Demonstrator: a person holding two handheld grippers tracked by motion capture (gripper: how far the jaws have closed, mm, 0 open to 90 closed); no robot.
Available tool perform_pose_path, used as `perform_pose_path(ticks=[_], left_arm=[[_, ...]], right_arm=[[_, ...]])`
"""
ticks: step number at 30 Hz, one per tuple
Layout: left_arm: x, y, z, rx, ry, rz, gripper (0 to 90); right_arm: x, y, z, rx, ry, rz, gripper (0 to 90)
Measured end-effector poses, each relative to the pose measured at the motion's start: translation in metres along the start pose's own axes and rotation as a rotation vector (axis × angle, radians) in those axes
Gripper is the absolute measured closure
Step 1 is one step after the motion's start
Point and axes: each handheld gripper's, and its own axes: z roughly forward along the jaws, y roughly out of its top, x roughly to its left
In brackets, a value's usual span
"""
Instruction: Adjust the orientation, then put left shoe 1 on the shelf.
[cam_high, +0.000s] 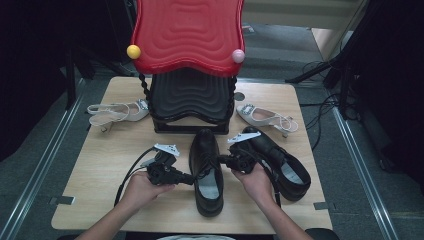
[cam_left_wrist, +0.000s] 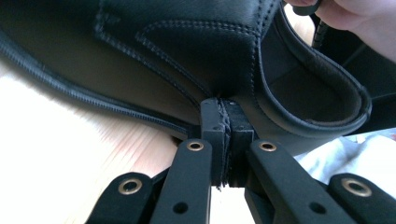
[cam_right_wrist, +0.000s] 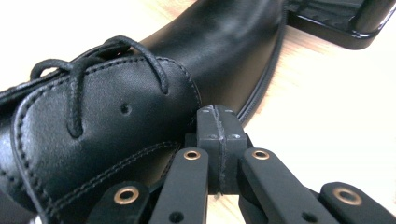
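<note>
A black leather lace-up shoe (cam_high: 205, 145) stands mid-table with its toe toward the rack. My left gripper (cam_high: 192, 177) is shut, its joined pads touching the shoe's left side (cam_left_wrist: 187, 56) below the collar, with nothing between them. My right gripper (cam_high: 221, 161) is shut too, and its tip (cam_right_wrist: 217, 112) rests against the shoe's right side (cam_right_wrist: 140, 93) beside the laces (cam_right_wrist: 74, 74). In the left gripper view my closed tip (cam_left_wrist: 224, 105) meets the leather, and the other hand (cam_left_wrist: 359, 23) shows beyond the shoe.
A second black shoe (cam_high: 282, 165) lies angled just right of my right hand. A white slingback heel (cam_high: 117, 112) sits left of the rack and another (cam_high: 265, 117) right of it. The rack (cam_high: 190, 95), red on top and black below, stands at the back of the wooden table (cam_high: 100, 175).
</note>
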Motion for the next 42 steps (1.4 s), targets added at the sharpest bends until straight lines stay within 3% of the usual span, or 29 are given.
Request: perform_pose_path(ticks=[4, 8, 11, 19, 29, 32, 37, 42], left_arm=[[-0.005, 0.003, 0.007, 0.001, 0.011, 0.040, 89.8], [-0.004, 0.002, 0.005, 0.005, 0.002, 0.043, 89.5], [-0.005, 0.002, -0.004, -0.012, 0.051, 0.075, 80.5], [-0.003, 0.001, -0.023, -0.047, 0.058, 0.070, 60.1], [0.002, 0.006, -0.046, -0.075, 0.080, 0.064, 58.4], [0.004, 0.008, -0.051, -0.071, 0.059, 0.069, 49.8], [0.008, 0.012, -0.057, -0.075, 0.068, 0.075, 39.0], [0.010, 0.020, -0.062, -0.081, 0.067, 0.088, 37.0]], right_arm=[[-0.004, 0.001, 0.000, -0.002, -0.011, 0.001, 90.0], [-0.005, 0.001, 0.000, -0.003, -0.006, -0.006, 90.0], [-0.007, 0.002, -0.003, -0.002, -0.004, -0.010, 87.5], [-0.010, 0.002, -0.013, -0.020, 0.028, -0.005, 77.3], [-0.011, -0.002, -0.028, -0.031, 0.068, 0.021, 65.2], [-0.009, -0.005, -0.037, -0.022, 0.070, 0.030, 60.9], [-0.009, -0.009, -0.053, -0.016, 0.084, 0.056, 56.5], [-0.007, -0.014, -0.064, -0.018, 0.085, 0.065, 55.7]])
